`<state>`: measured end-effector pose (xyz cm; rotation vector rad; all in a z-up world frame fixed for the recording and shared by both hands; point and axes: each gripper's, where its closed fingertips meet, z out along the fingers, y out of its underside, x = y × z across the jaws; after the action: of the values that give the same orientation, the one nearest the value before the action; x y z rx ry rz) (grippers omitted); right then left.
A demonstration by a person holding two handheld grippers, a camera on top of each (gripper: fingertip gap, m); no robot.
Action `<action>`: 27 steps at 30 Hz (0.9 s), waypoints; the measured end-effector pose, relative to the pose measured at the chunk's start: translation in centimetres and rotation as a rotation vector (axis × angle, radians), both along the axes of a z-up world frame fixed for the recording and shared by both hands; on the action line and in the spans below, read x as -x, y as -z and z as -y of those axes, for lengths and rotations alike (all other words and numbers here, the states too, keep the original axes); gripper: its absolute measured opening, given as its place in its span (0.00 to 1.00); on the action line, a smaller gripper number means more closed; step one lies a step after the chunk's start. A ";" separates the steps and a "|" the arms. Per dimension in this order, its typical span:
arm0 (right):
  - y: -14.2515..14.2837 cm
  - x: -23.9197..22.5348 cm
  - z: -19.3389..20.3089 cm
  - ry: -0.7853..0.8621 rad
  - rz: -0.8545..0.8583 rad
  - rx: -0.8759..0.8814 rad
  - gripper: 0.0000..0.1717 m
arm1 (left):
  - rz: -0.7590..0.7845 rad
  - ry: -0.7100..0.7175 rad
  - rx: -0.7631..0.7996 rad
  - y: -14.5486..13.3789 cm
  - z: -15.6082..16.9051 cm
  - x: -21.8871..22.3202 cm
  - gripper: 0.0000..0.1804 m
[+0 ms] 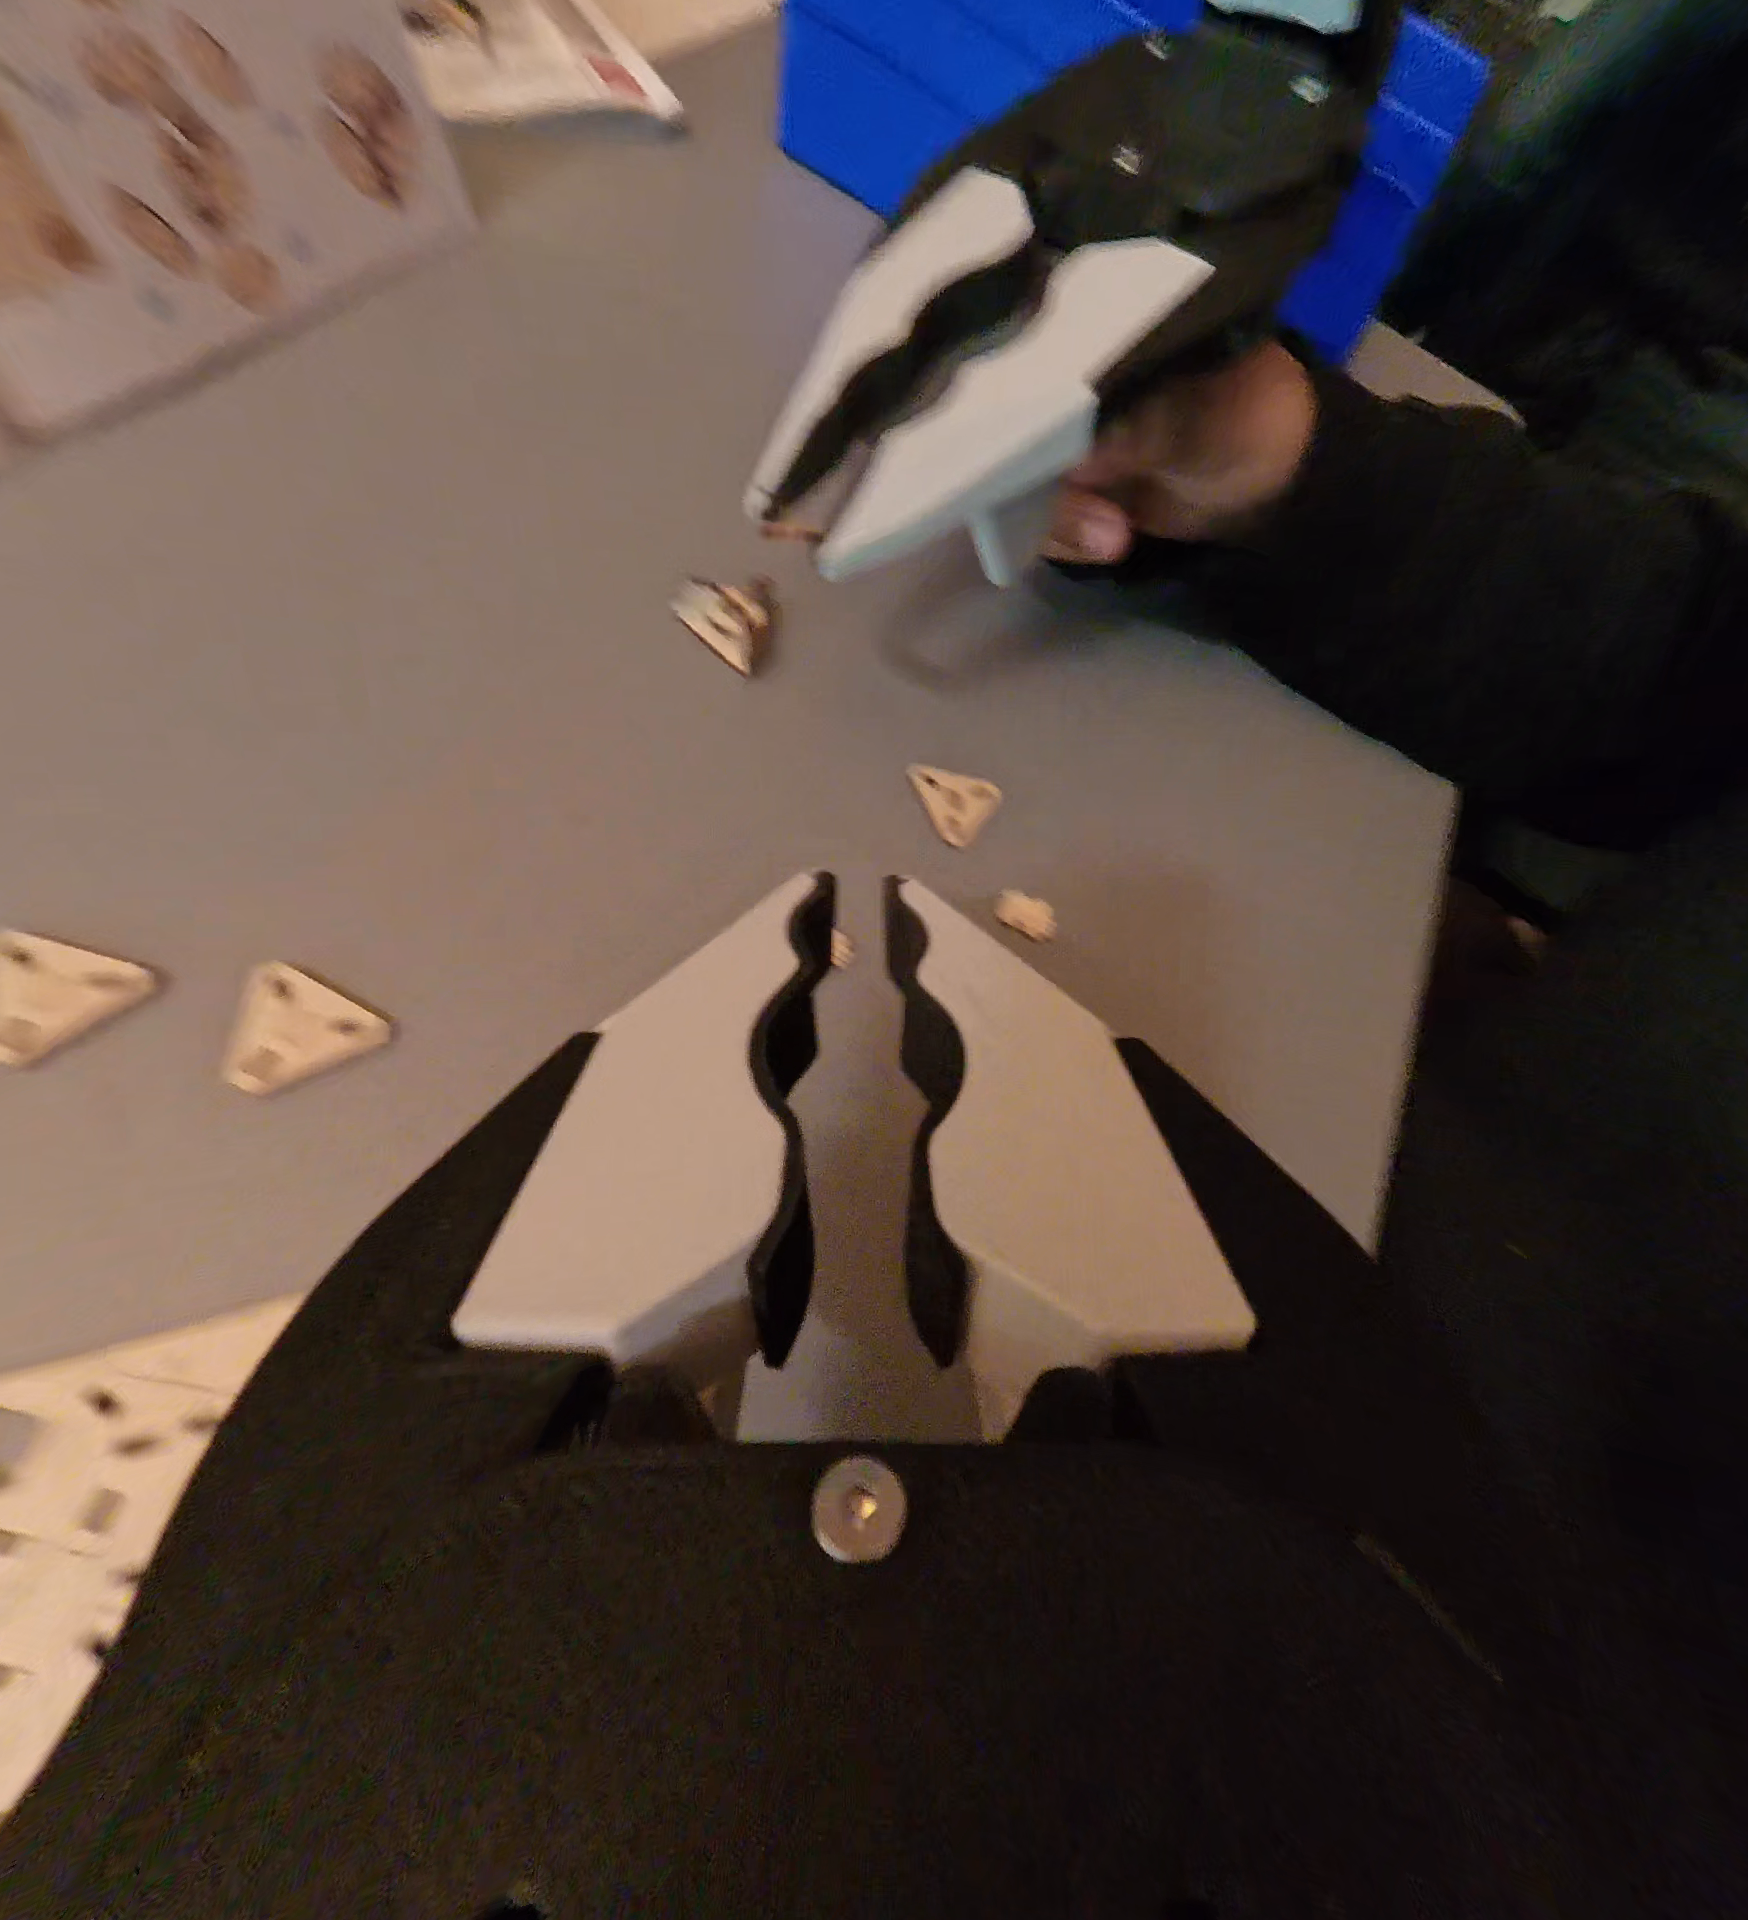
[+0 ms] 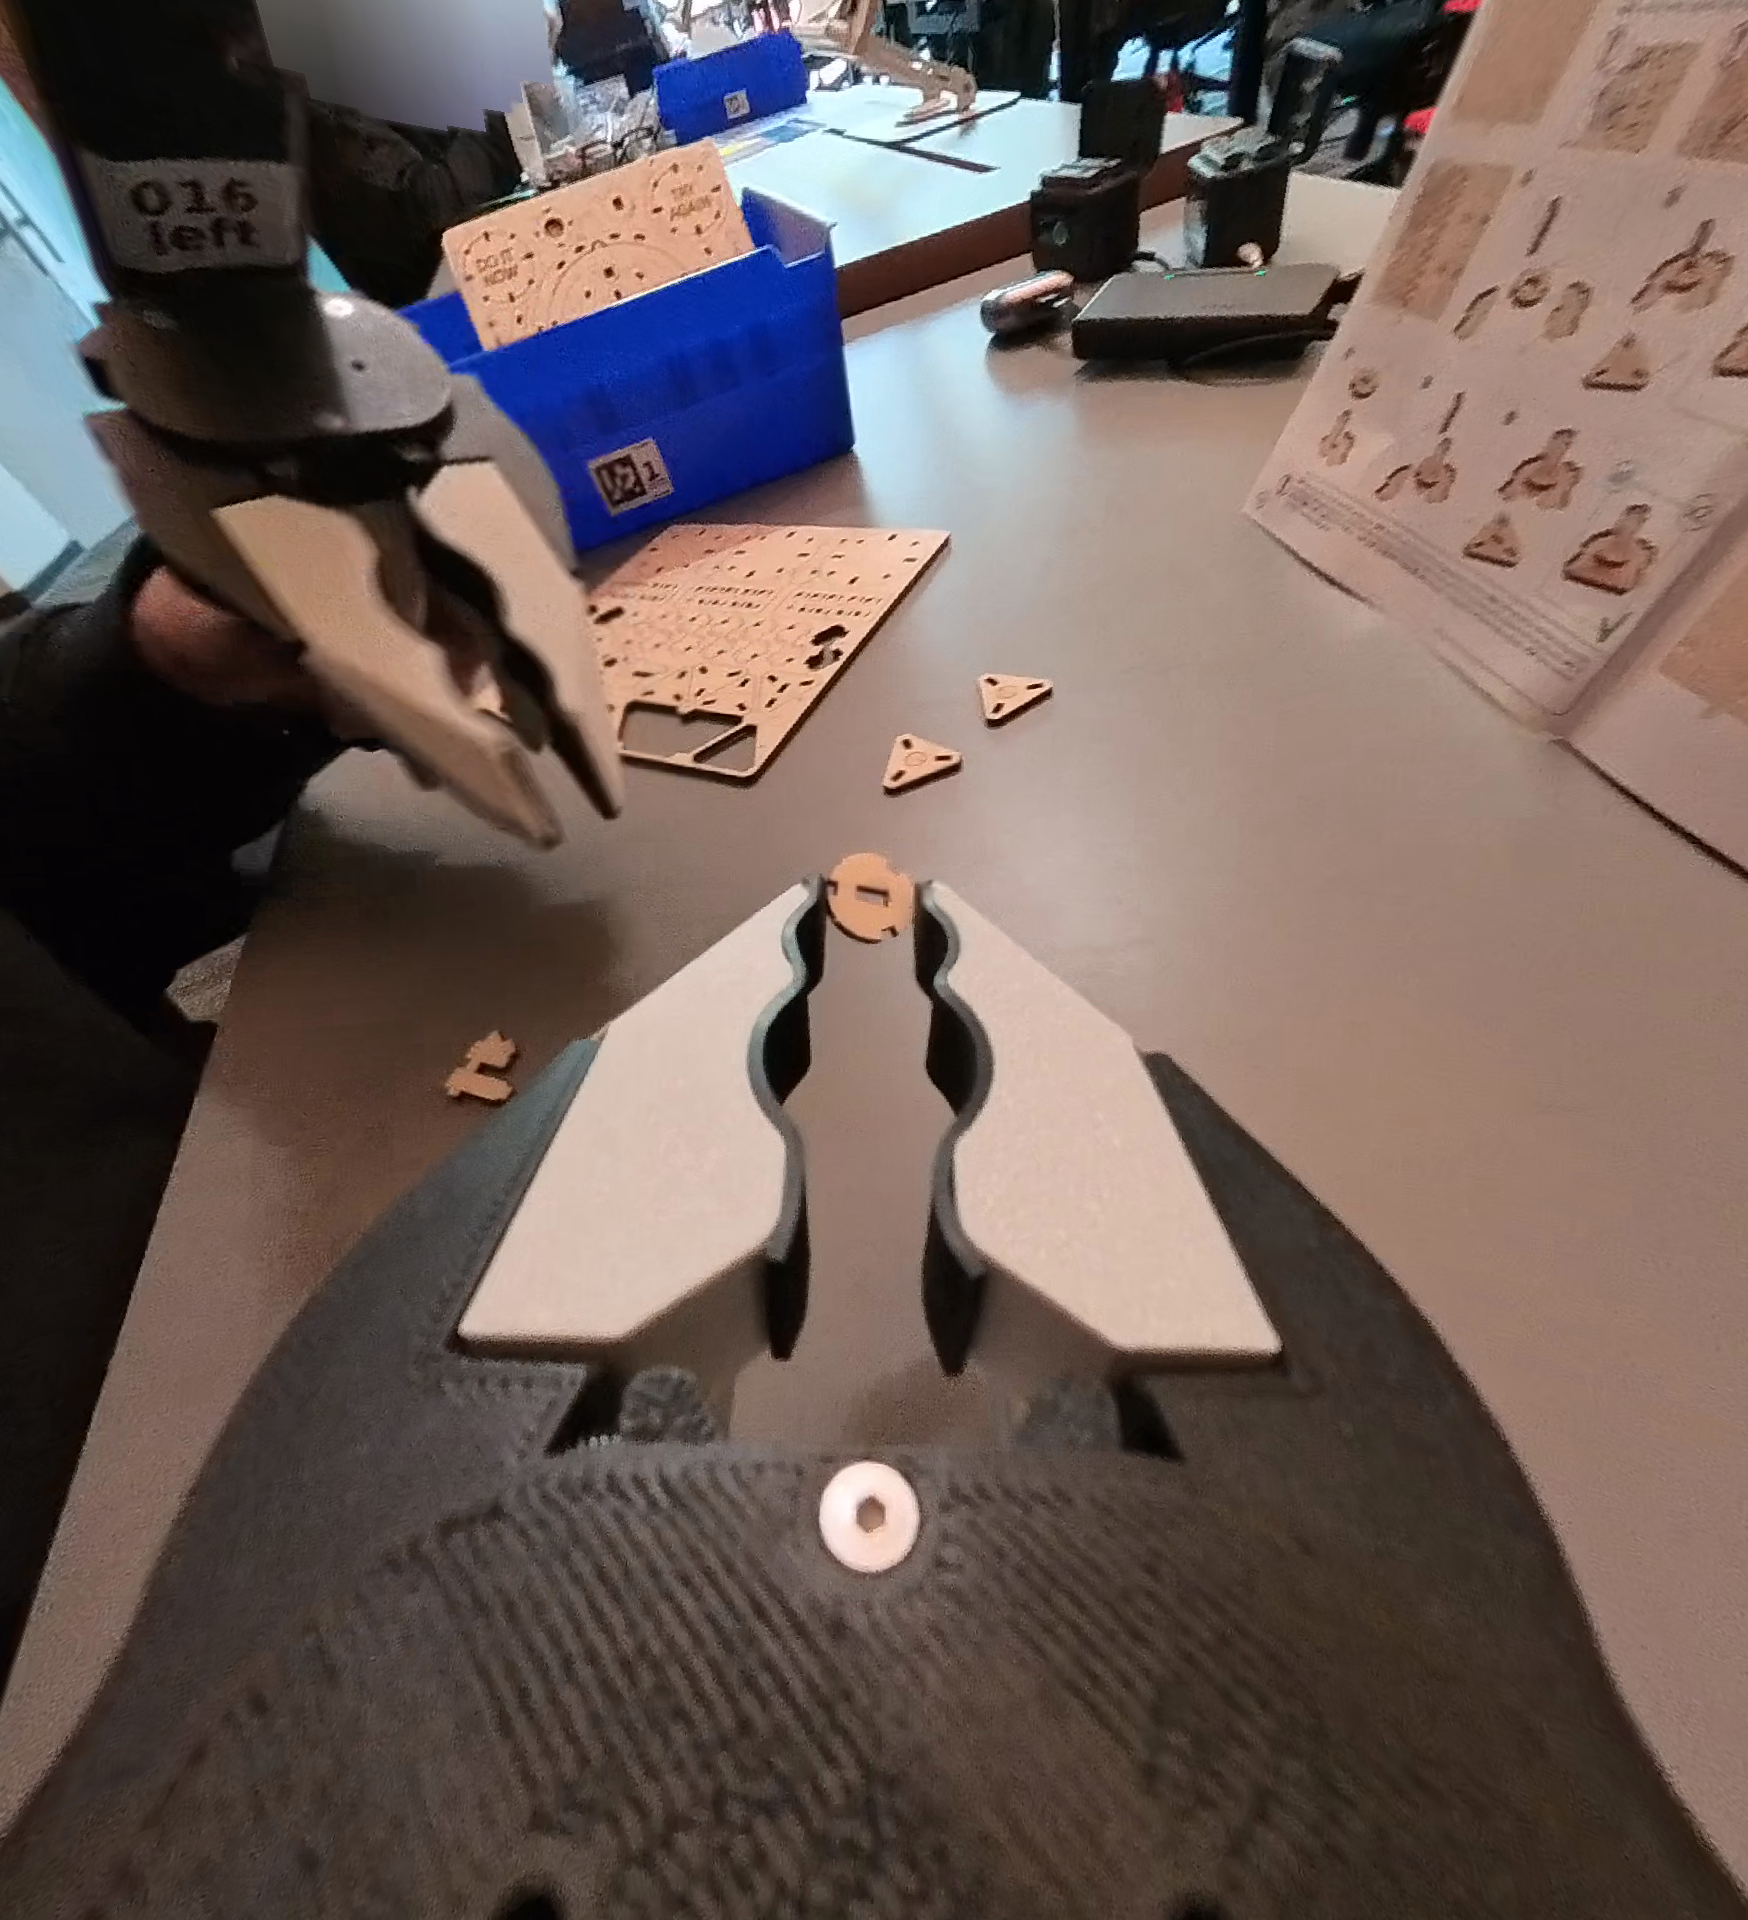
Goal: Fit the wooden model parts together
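Looking along my left tongs [image 1: 859,894], the tips stand slightly apart with nothing pinched between them, hovering over the grey counter [image 1: 434,675]; a small pale wooden scrap [image 1: 1026,914] lies just beside the right tip, and another sliver shows between the fingers, lying on the counter as far as I can tell. I count four flat triangular wooden pieces here – two at the left [image 1: 59,992], one ahead [image 1: 956,800], and one farther off [image 1: 730,621] near my other tongs. From my right tongs [image 2: 868,899], both pads press on the edges of a small round wooden disc with a slot in its middle [image 2: 868,896], held up above the counter. To handle it well I judge I should keep the squeeze light and even, since a thin disc gripped by its rim could pivot or snap out. This view shows two triangular pieces [image 2: 920,764], one notched wooden scrap [image 2: 483,1067], one flat punched-out wooden sheet [image 2: 776,623], one blue plastic bin [image 2: 683,384] holding another sheet, and a printed instruction sheet [image 2: 1576,364] propped at the right.
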<state>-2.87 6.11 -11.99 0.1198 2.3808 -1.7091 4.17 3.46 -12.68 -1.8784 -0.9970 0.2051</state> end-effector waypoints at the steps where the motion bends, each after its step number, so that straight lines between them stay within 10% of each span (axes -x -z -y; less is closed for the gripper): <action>1: 0.1 -0.2 0.1 -0.007 -0.004 -0.005 0.09 | 0.017 0.003 -0.011 0.3 -0.4 -1.4 0.09; 6: -0.1 -0.9 0.3 -0.019 -0.021 0.008 0.09 | 0.084 -0.046 -0.001 2.5 -1.4 -5.7 0.00; 14: -0.8 -1.5 0.3 -0.028 -0.007 0.031 0.09 | 0.283 -0.056 0.174 6.8 -2.0 -7.1 0.16; 27: -0.6 -2.6 0.2 -0.051 -0.046 -0.002 0.09 | 0.228 0.046 0.175 6.0 -2.9 -5.4 0.00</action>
<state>-0.32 5.92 -11.42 0.0205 2.3969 -1.7045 9.60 6.40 -18.71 -2.1174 -1.1174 0.0532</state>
